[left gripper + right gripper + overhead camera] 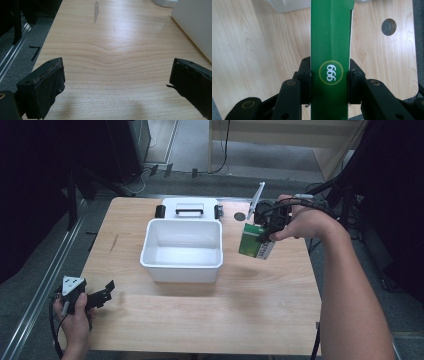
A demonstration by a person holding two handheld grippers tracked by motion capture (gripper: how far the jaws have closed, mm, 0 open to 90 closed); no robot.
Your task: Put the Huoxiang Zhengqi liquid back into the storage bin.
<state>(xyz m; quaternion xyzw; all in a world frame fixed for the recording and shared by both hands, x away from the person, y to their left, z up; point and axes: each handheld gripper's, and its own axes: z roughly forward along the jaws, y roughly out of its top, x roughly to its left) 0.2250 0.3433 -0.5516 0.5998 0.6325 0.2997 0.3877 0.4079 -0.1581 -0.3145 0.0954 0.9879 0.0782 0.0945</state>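
The box in the right gripper is deep green with one white side, and there's a lighter green-yellow circle on it with "999" in white. Both grippers are matte black; the left gripper has a grey three-cornered plate on top. The bin is plain white, and so is its lid, which has a black handle and black clips at the sides. The table is pale wood with wavy grain and a dark grey round hole. The floor is grey.
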